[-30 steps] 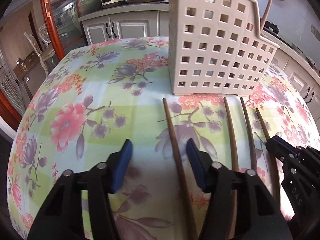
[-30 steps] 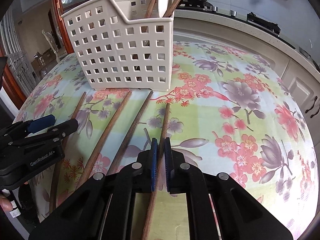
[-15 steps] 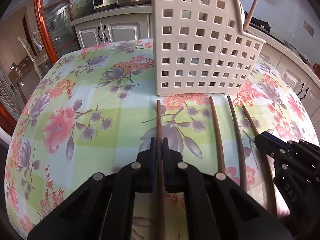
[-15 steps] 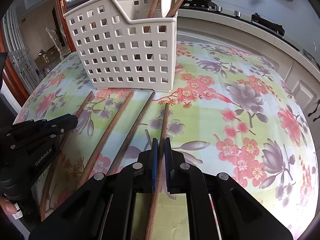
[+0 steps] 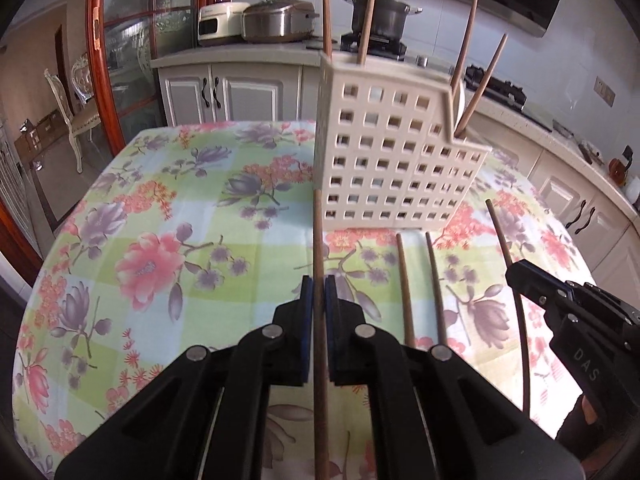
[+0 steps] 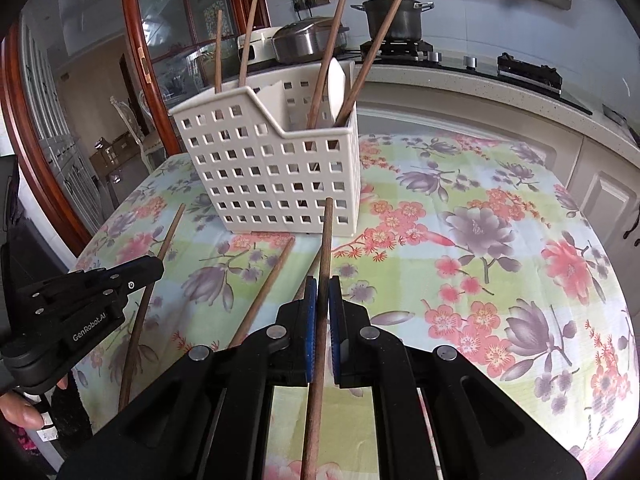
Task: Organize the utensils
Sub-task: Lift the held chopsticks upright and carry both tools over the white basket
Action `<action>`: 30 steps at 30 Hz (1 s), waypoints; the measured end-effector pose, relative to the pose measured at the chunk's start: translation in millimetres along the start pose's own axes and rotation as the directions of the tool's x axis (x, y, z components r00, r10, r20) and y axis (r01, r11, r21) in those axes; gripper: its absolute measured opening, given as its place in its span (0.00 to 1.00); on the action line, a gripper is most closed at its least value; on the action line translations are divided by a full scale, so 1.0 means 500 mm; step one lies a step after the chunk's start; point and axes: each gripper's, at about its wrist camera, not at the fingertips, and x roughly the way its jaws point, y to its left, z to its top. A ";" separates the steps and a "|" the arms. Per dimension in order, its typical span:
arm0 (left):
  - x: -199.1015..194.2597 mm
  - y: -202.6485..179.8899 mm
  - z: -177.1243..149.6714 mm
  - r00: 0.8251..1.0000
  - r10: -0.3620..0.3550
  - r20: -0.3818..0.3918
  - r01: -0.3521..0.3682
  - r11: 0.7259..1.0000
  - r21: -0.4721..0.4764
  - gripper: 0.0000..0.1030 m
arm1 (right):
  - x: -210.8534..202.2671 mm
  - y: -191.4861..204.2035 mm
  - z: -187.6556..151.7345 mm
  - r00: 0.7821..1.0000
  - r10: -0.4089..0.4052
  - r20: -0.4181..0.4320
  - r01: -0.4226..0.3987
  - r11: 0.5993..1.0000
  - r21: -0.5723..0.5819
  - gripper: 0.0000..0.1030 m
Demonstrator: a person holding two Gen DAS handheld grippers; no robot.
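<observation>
My left gripper (image 5: 319, 285) is shut on a brown wooden chopstick (image 5: 317, 232), whose tip is raised toward the cream perforated utensil basket (image 5: 400, 168). My right gripper (image 6: 322, 286) is shut on another chopstick (image 6: 327, 236), likewise lifted off the cloth in front of the basket (image 6: 272, 176). Each view shows the other gripper from the side: the right gripper (image 5: 512, 274) and the left gripper (image 6: 156, 268). Two chopsticks (image 5: 404, 280) (image 5: 434, 280) lie on the table between them. Several chopsticks and a white spoon (image 6: 336, 88) stand in the basket.
The table carries a floral cloth (image 5: 160, 220). Behind it runs a kitchen counter (image 5: 240, 52) with a rice cooker, a pressure cooker and a pot on a stove (image 6: 394, 20). A red-framed glass door (image 5: 100, 80) and a chair stand at the left.
My left gripper's jaws closed on the leftmost chopstick. Both grippers then rose with their chopsticks, lifting them off the cloth. The other two chopsticks stayed on the table.
</observation>
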 end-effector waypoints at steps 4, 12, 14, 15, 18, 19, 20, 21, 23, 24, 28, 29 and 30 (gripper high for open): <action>-0.048 -0.009 0.008 0.998 0.002 0.057 -0.003 1.000 0.010 0.06 | -0.035 0.009 0.010 0.999 0.005 0.040 -0.005 1.000 -0.012 0.06; -0.121 -0.018 0.011 0.991 0.004 0.136 -0.007 1.000 0.020 0.06 | -0.104 0.027 0.025 0.993 0.014 0.116 -0.009 0.999 -0.046 0.06; -0.141 -0.019 0.010 0.988 0.005 0.157 -0.008 1.000 0.020 0.06 | -0.120 0.031 0.027 0.991 0.019 0.133 -0.011 0.998 -0.058 0.06; -0.149 -0.019 0.009 0.986 0.005 0.166 -0.008 1.000 0.019 0.06 | -0.130 0.035 0.029 0.989 0.019 0.144 -0.010 0.998 -0.064 0.06; -0.174 -0.020 0.007 0.981 0.009 0.195 -0.013 1.000 0.020 0.06 | -0.153 0.043 0.030 0.986 0.023 0.166 -0.011 0.997 -0.074 0.06; -0.184 -0.021 0.006 0.979 0.010 0.205 -0.014 1.000 0.021 0.06 | -0.161 0.044 0.031 0.985 0.025 0.173 -0.012 0.997 -0.076 0.06; -0.188 -0.020 0.004 0.977 0.009 0.211 -0.014 1.000 0.021 0.06 | -0.168 0.046 0.031 0.983 0.028 0.179 -0.014 0.997 -0.079 0.06; -0.192 -0.018 0.004 0.976 0.009 0.216 -0.014 1.000 0.021 0.06 | -0.174 0.048 0.031 0.982 0.029 0.184 -0.014 0.997 -0.081 0.06; -0.203 -0.018 0.002 0.974 0.009 0.225 -0.015 1.000 0.022 0.06 | -0.185 0.050 0.031 0.980 0.032 0.194 -0.016 0.996 -0.084 0.06; -0.209 -0.018 0.001 0.973 0.009 0.230 -0.014 1.000 0.022 0.06 | -0.192 0.052 0.031 0.979 0.035 0.200 -0.017 0.996 -0.088 0.06; -0.233 -0.016 0.002 0.967 0.005 0.256 -0.010 1.000 0.019 0.06 | -0.214 0.059 0.030 0.975 0.041 0.220 -0.019 0.995 -0.101 0.06; -0.240 -0.016 0.002 0.965 0.004 0.264 -0.010 1.000 0.020 0.06 | -0.219 0.061 0.030 0.973 0.040 0.226 -0.017 0.995 -0.103 0.06; -0.247 -0.018 0.002 0.962 0.004 0.273 -0.010 1.000 0.022 0.06 | -0.223 0.062 0.030 0.972 0.040 0.230 -0.017 0.994 -0.104 0.06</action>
